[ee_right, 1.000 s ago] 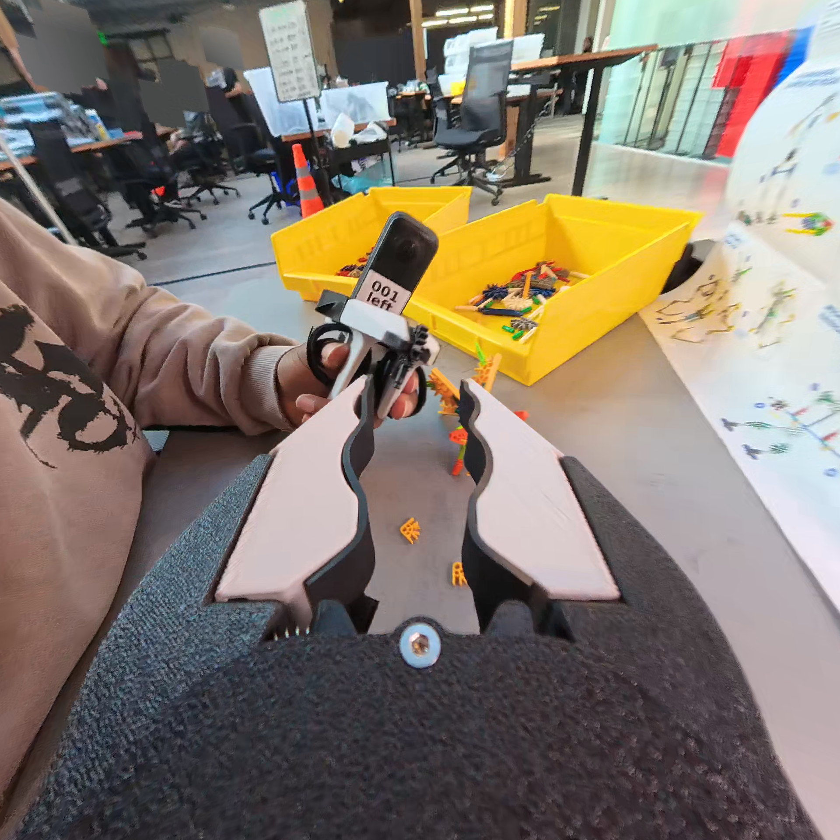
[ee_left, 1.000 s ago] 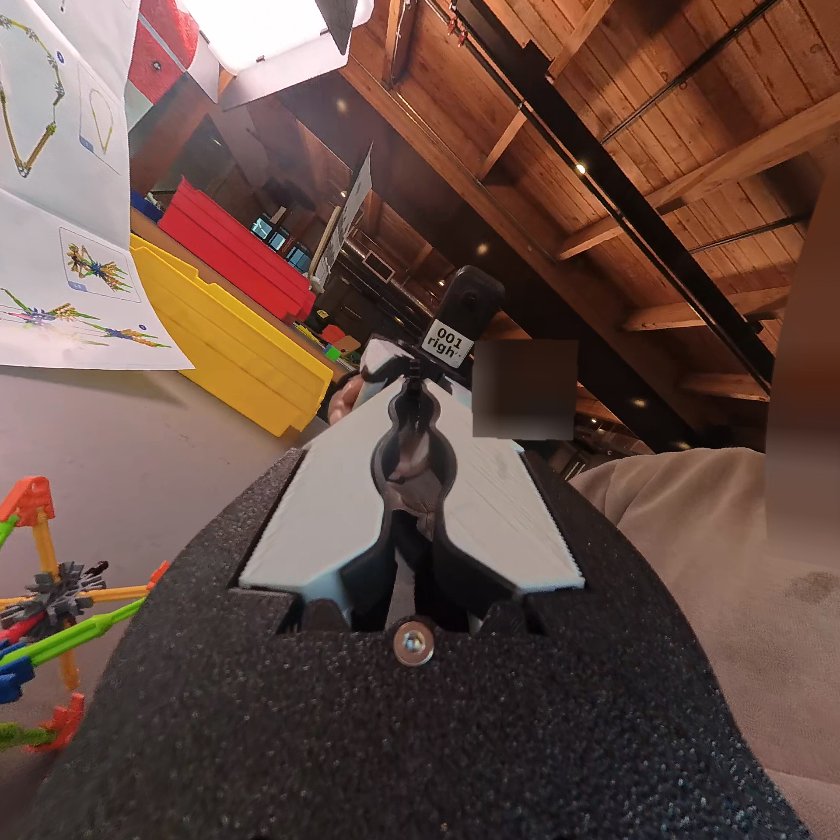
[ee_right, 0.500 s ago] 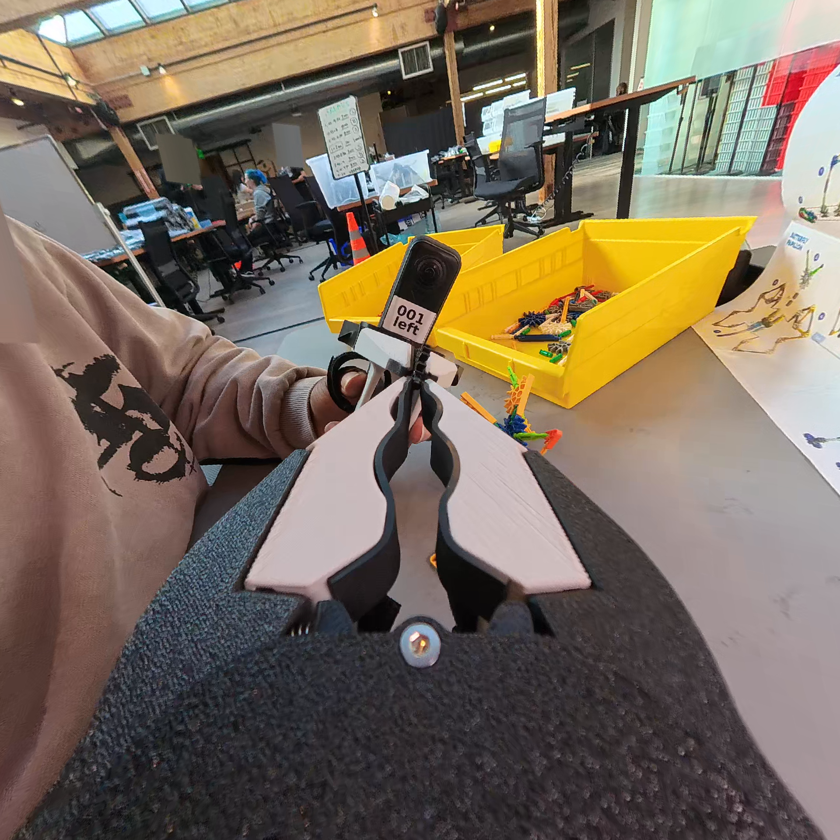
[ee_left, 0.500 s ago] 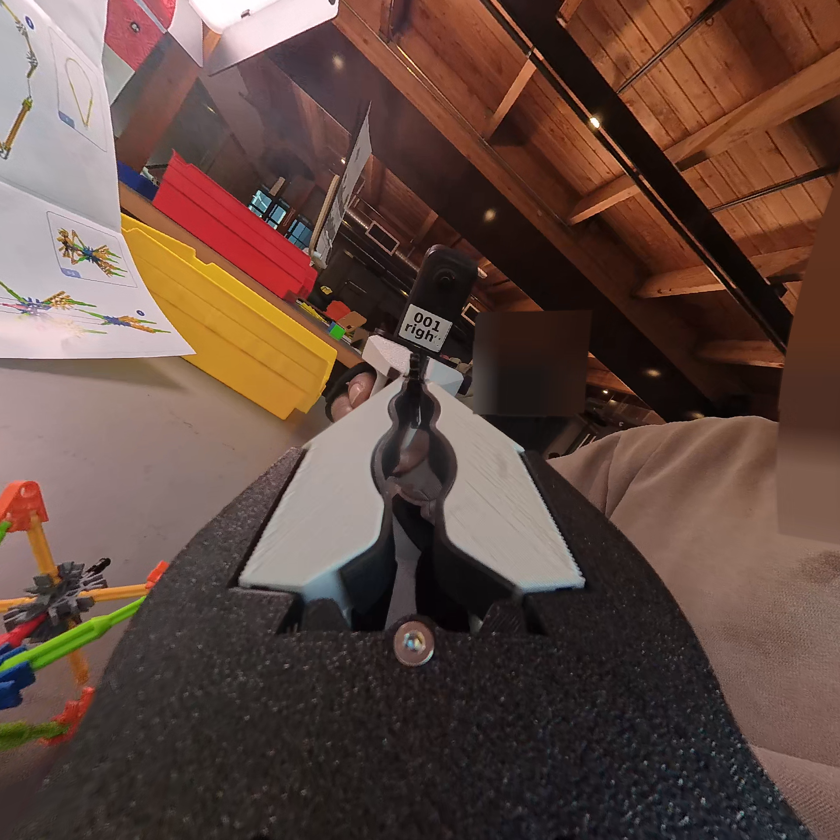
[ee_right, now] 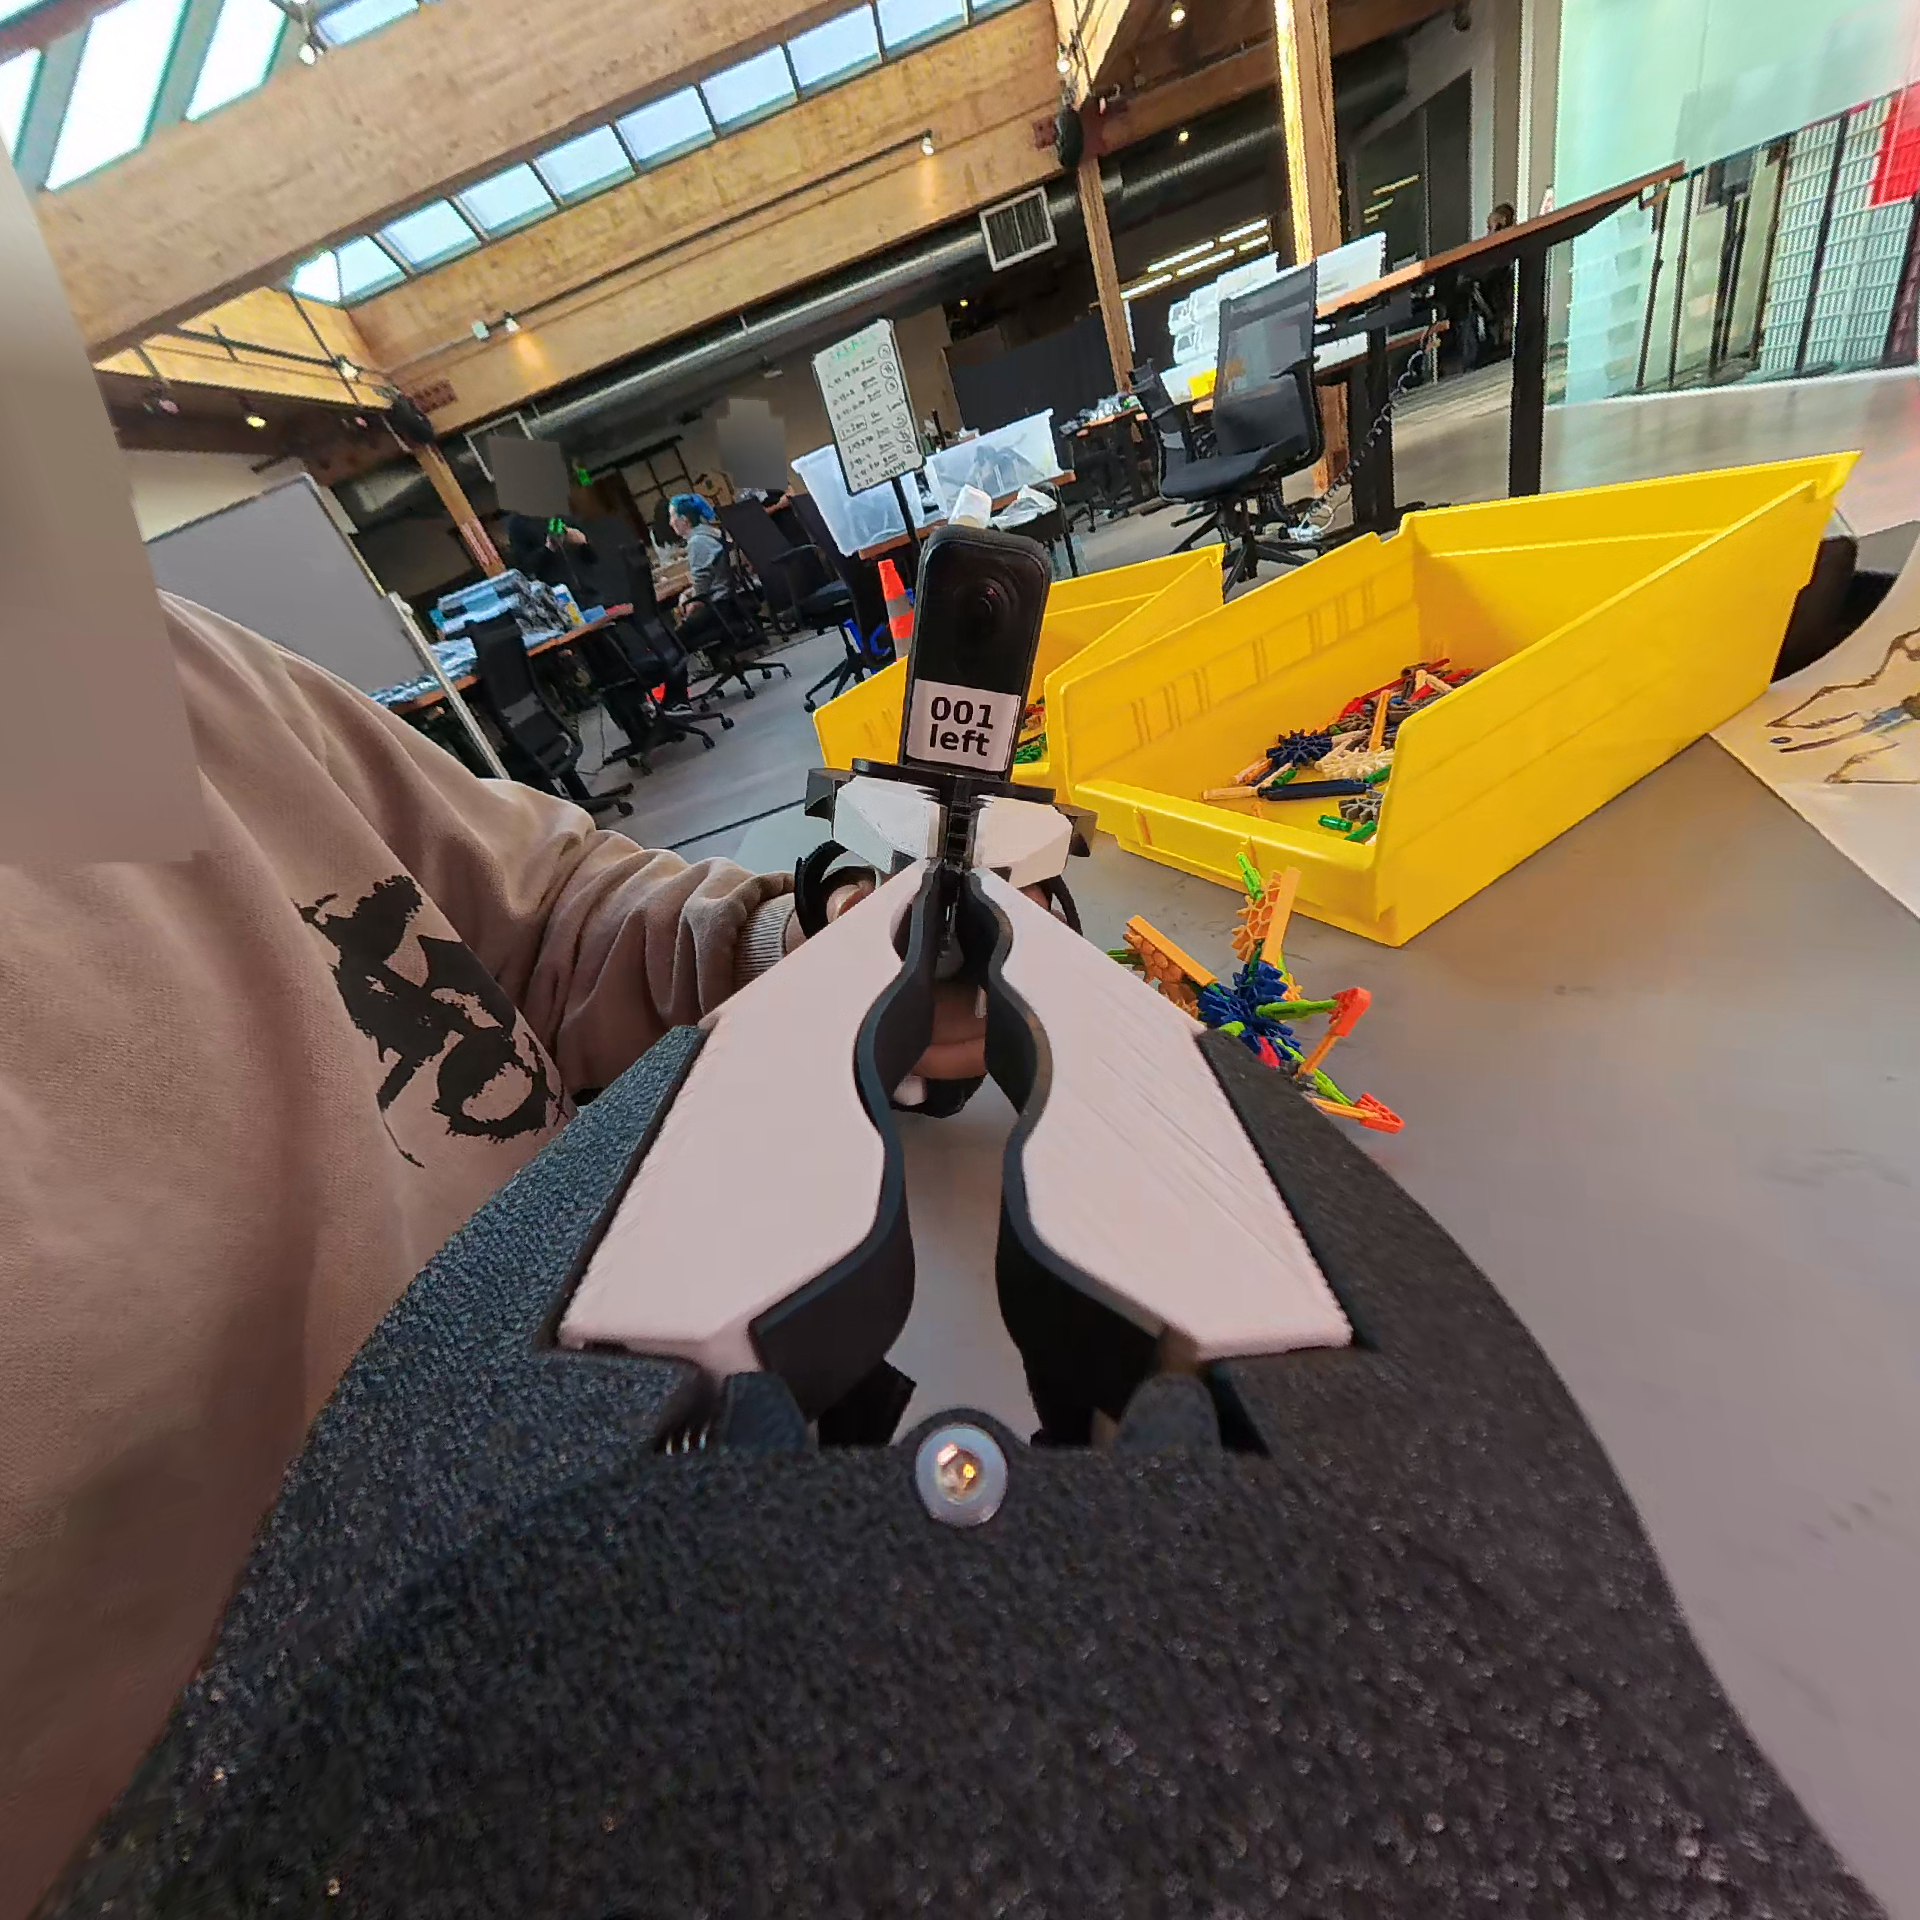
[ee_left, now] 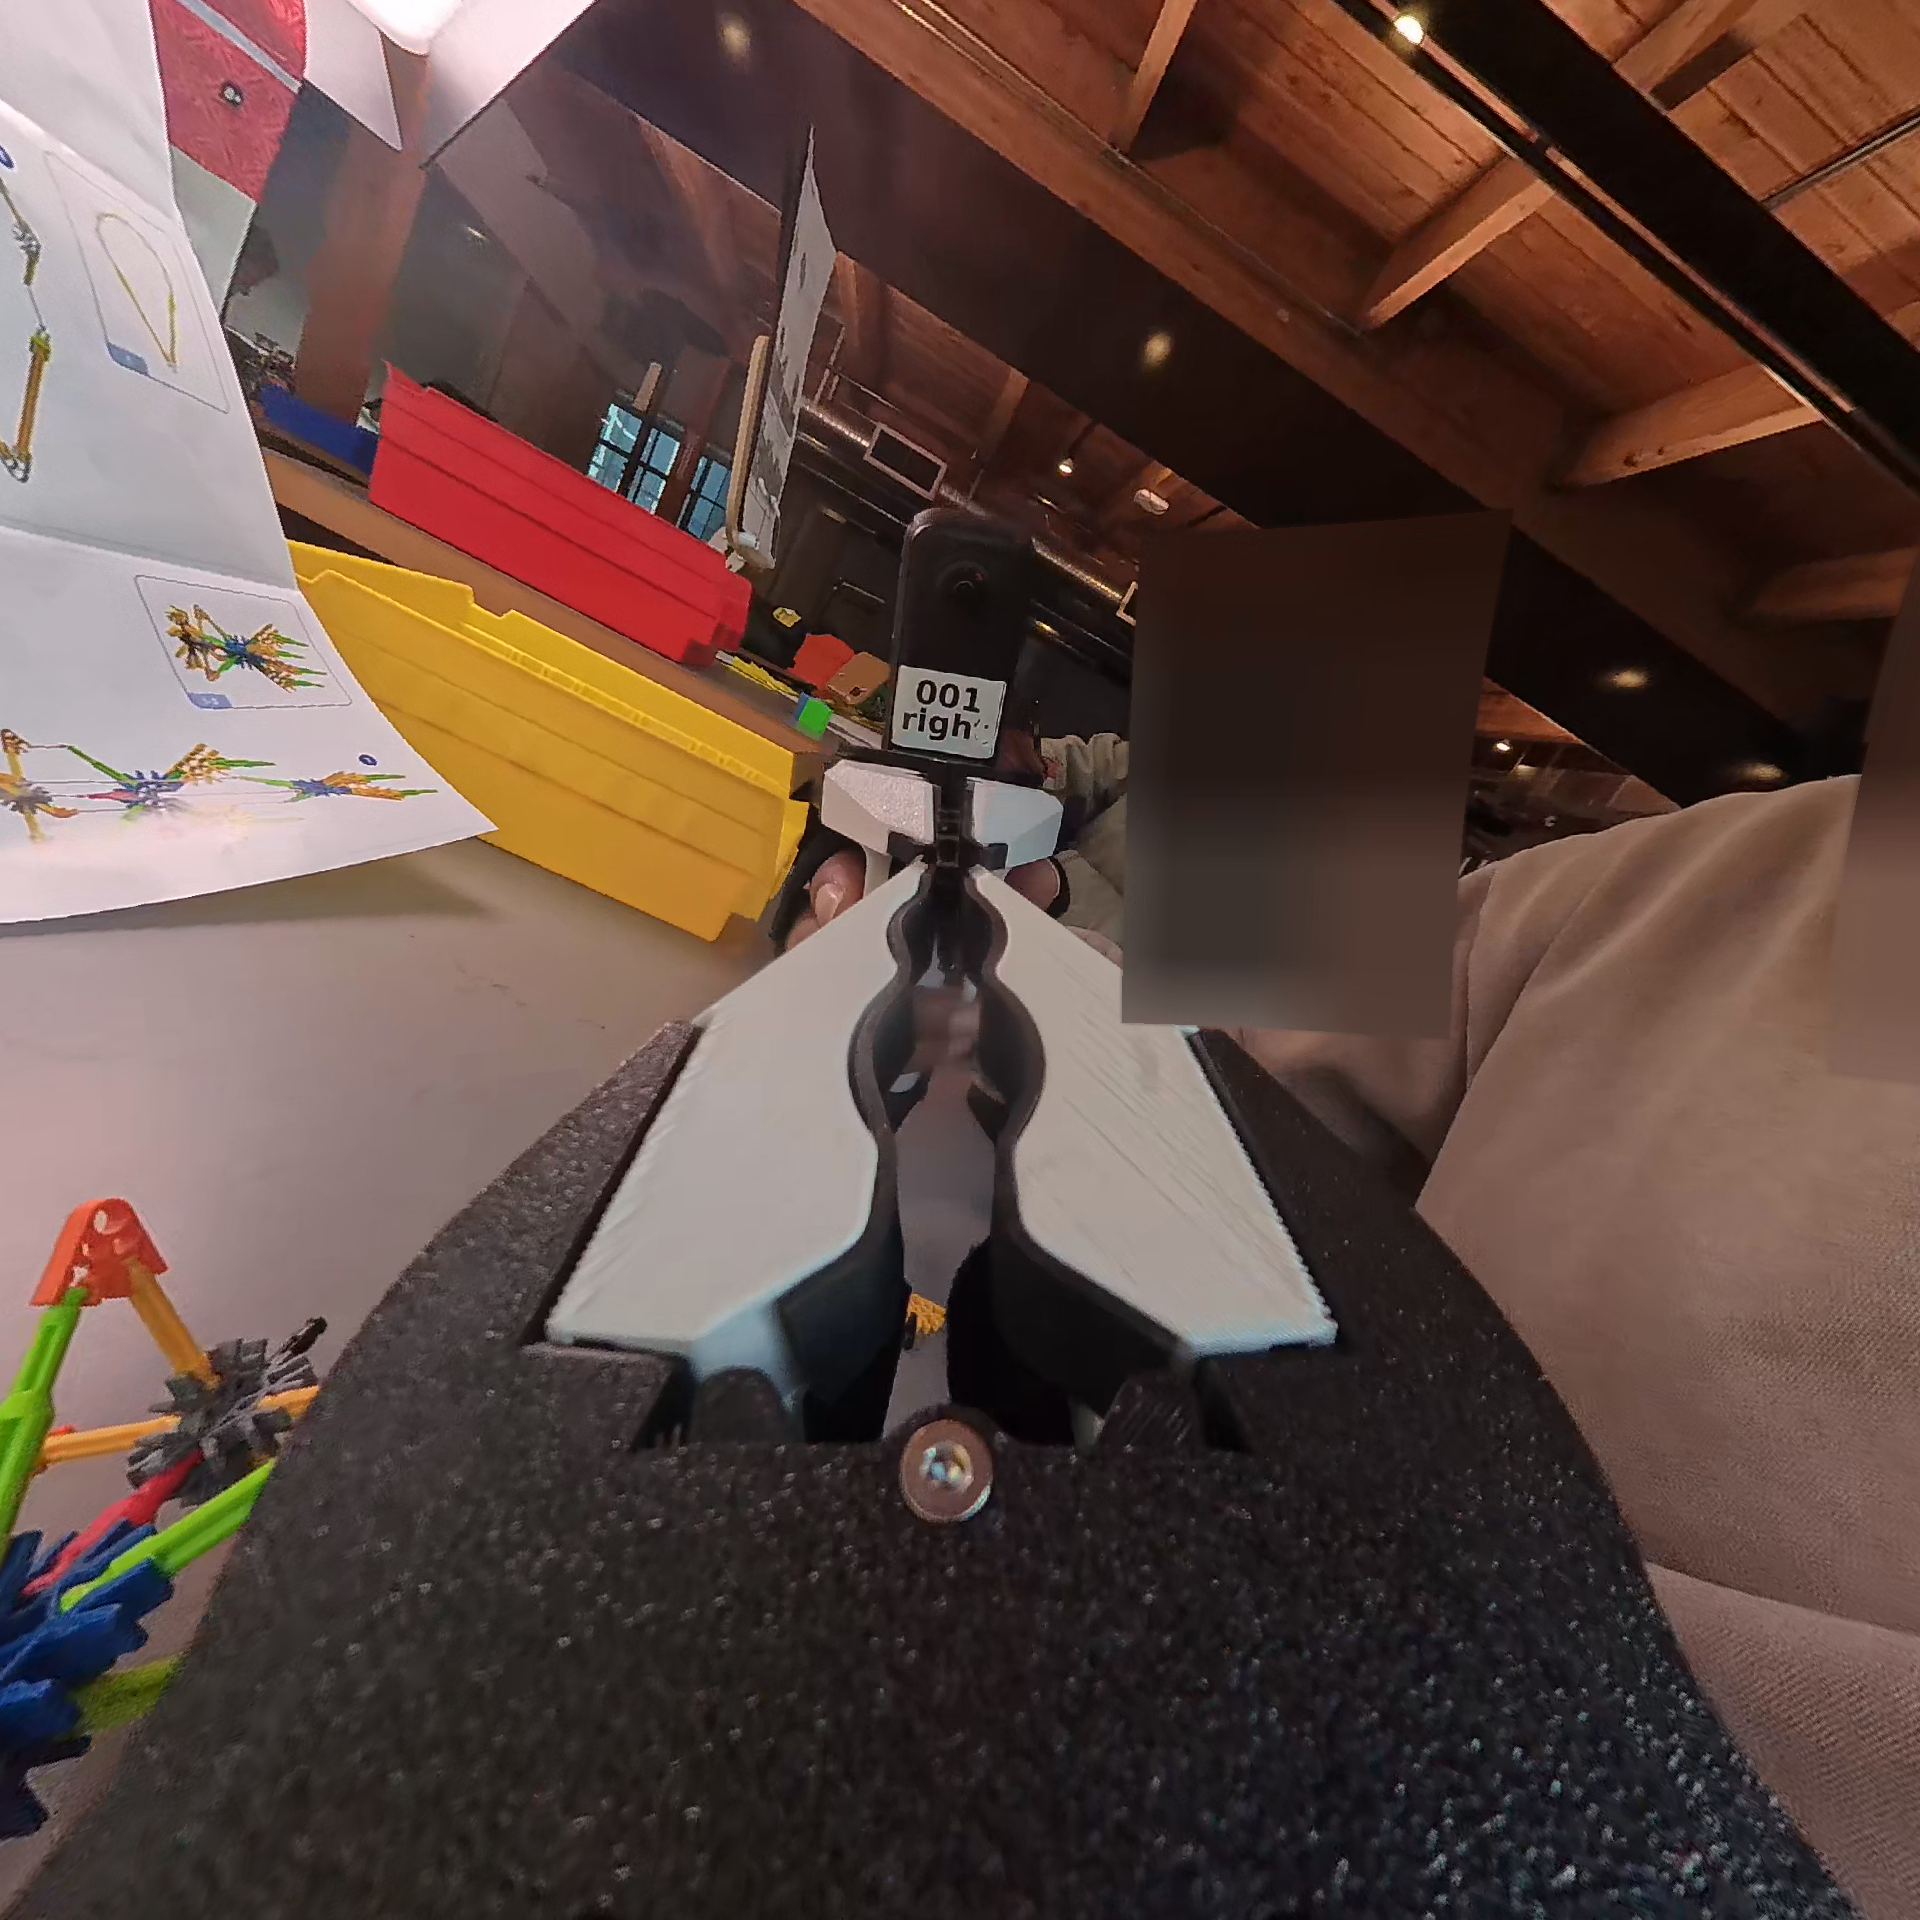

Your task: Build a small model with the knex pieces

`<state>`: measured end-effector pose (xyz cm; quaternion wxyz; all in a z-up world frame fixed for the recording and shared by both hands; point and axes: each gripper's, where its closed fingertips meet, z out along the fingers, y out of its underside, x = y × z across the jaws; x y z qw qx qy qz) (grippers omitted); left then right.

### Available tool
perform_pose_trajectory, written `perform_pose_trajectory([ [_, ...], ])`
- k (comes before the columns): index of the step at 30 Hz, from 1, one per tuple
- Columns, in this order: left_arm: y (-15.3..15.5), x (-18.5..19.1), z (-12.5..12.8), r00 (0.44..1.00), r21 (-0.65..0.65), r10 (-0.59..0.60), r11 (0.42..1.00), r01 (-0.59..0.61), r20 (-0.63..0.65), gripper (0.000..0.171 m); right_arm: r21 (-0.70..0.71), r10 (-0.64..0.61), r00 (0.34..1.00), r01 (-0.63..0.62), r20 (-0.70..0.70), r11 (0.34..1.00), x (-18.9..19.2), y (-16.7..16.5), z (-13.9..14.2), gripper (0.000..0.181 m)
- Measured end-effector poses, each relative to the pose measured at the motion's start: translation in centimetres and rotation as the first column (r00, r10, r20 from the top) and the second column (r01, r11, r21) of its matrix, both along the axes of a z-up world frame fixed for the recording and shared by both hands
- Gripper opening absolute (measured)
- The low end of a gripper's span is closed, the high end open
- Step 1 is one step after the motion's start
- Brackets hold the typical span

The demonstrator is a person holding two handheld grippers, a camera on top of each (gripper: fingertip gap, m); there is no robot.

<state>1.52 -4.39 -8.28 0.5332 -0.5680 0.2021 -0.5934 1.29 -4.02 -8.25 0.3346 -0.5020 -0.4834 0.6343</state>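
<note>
- The left gripper has its two fingers drawn together at the tips with nothing between them; only the wavy hollows farther back leave gaps, through which the grey table shows
- The right gripper is likewise closed at the tips and empty, its pale fingers meeting in a point
- The two grippers face each other nose to nose above the table, each seeing the other's upright black camera; this mirrored pose looks like a deliberate lining-up, though that is only a judgement
- Neither gripper touches any toy part; the nearest thing to each is the other gripper and the hand holding it
- A small rod-and-connector model in blue, orange and green lies on the table just to one side of the right gripper's fingers, apart from them
- A yellow bin beyond the model holds loose rods and connectors, kept within easy reach
- A printed instruction sheet curls up at the table's far side, propped where it can be read
- A second yellow bin stands behind the first
</note>
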Motion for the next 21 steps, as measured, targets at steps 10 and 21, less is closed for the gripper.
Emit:
perform_pose_trajectory([
  [10, -5.1, 1.5, -0.5, 0.94, 0.147, -0.274, 0.94, 0.307, -0.204, 0.002, 0.052, 0.322, 0.947, -0.321, -0.011, 0.946, 1.6, -4.8, -0.4, 0.001],
  [21, -12.4, 3.5, 0.3, 0.704, 0.129, -0.71, 0.695, 0.707, -0.034, 0.002, -0.206, 0.714, 0.649, -0.761, -0.263, 0.615, 3.8, -12.2, -0.1, 0.0],
])
